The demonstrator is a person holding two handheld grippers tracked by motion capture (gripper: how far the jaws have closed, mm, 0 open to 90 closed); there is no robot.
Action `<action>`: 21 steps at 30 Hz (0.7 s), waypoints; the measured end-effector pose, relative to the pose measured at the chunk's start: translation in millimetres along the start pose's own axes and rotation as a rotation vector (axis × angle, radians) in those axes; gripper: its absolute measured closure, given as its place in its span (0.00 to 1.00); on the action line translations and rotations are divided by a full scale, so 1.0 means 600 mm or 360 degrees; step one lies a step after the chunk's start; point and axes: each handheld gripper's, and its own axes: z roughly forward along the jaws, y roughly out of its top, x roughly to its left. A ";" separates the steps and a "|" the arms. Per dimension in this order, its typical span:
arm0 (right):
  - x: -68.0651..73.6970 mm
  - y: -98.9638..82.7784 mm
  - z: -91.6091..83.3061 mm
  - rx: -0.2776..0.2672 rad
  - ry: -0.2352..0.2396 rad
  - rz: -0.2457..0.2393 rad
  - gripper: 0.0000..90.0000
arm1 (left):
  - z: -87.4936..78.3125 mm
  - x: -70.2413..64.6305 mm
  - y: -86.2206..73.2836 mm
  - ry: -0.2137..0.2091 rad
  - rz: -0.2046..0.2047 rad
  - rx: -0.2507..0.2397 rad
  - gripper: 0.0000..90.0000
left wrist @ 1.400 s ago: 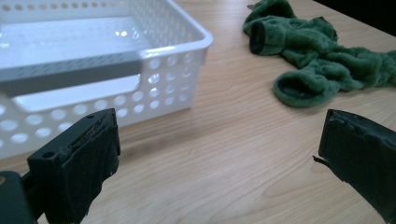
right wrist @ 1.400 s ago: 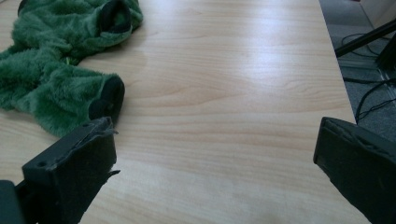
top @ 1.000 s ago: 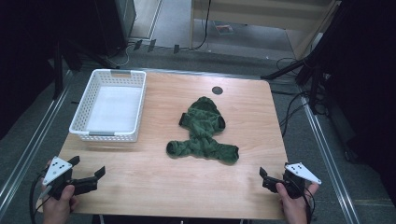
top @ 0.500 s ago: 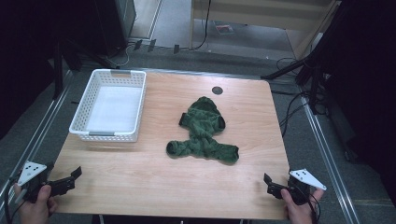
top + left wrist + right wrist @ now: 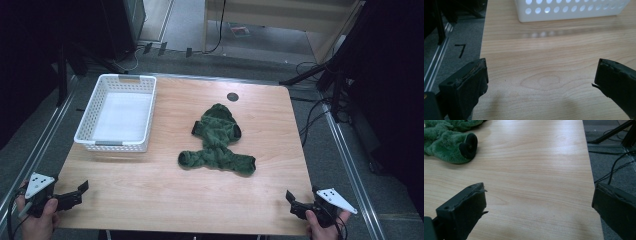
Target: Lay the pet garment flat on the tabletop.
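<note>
Looking down from the high view, you held the left tongs (image 5: pixel 75 192) at the near left corner of the wooden surface (image 5: pixel 150 200), their jaws spread and empty, with your left hand (image 5: pixel 37 220) wrapped around the handle under the grey plate. You kept the right tongs (image 5: pixel 295 205) at the near right corner, also spread with nothing between the jaws, gripped by your right hand (image 5: pixel 322 227). The green fleece garment (image 5: pixel 217 142) lay crumpled near the middle of the surface, well apart from both tongs, its hood end toward the far edge and its sleeves spread toward you. A white perforated basket (image 5: pixel 117 145) sat on the far left part of the surface, just beside the left edge and apart from the garment. A small dark round spot (image 5: pixel 232 96) marked the surface beyond the garment.

In the left gripper view, your left tongs (image 5: pixel 541 80) stood wide over bare wood, with the white basket (image 5: pixel 571 11) farther ahead and the surface's edge and grey floor (image 5: pixel 456 37) off to one side.

In the right gripper view, your right tongs (image 5: pixel 540 202) were likewise wide over bare wood, one jaw hanging past the surface's edge. The green garment (image 5: pixel 447 143) lay ahead at the upper left, one dark-lined cuff facing the camera, not touching the tongs. Black cables (image 5: pixel 614 167) trailed over the floor beyond the edge.
</note>
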 end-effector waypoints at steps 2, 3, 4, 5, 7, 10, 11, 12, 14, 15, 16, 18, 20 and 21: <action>-0.001 0.000 0.001 0.0009 0.0010 0.0019 0.00 | 0.003 -0.002 0.000 0.0018 0.0024 0.0023 0.00; -0.002 0.001 0.001 0.0017 0.0015 0.0022 0.00 | 0.003 -0.003 0.000 0.0019 0.0033 0.0032 0.00; -0.003 0.001 0.002 0.0024 0.0019 0.0021 0.00 | 0.004 -0.003 0.000 0.0020 0.0043 0.0034 0.00; -0.001 0.001 0.003 0.0035 -0.0006 0.0017 0.00 | 0.004 -0.004 -0.001 0.0021 0.0046 0.0040 0.00; 0.001 0.001 0.004 0.0036 -0.0019 0.0000 0.00 | 0.005 -0.004 -0.001 0.0028 0.0050 0.0047 0.00; 0.005 0.001 0.005 0.0052 -0.0028 -0.0031 0.00 | 0.008 -0.004 0.000 0.0029 0.0047 0.0072 0.00; 0.005 0.001 0.005 0.0054 -0.0029 -0.0032 0.00 | 0.009 -0.004 0.000 0.0028 0.0042 0.0084 0.00; 0.005 0.001 0.005 0.0053 -0.0028 -0.0022 0.00 | 0.010 -0.004 0.000 0.0030 0.0045 0.0091 0.00; 0.002 0.002 0.005 0.0051 -0.0021 -0.0008 0.00 | 0.011 -0.005 0.001 0.0029 0.0052 0.0113 0.00; 0.000 0.002 0.006 0.0053 -0.0020 0.0007 0.00 | 0.012 -0.005 0.000 0.0032 0.0052 0.0112 0.00; 0.000 0.002 0.006 0.0057 -0.0021 0.0013 0.00 | 0.013 -0.005 0.001 0.0032 0.0058 0.0122 0.00; 0.000 0.002 0.006 0.0062 -0.0025 0.0018 0.00 | 0.014 -0.005 0.001 0.0032 0.0050 0.0139 0.00; 0.000 0.002 0.007 0.0065 -0.0025 0.0019 0.00 | 0.016 -0.005 0.002 0.0034 0.0056 0.0153 0.00; 0.000 0.002 0.007 0.0065 -0.0026 0.0020 0.00 | 0.016 -0.005 0.002 0.0040 0.0055 0.0162 0.00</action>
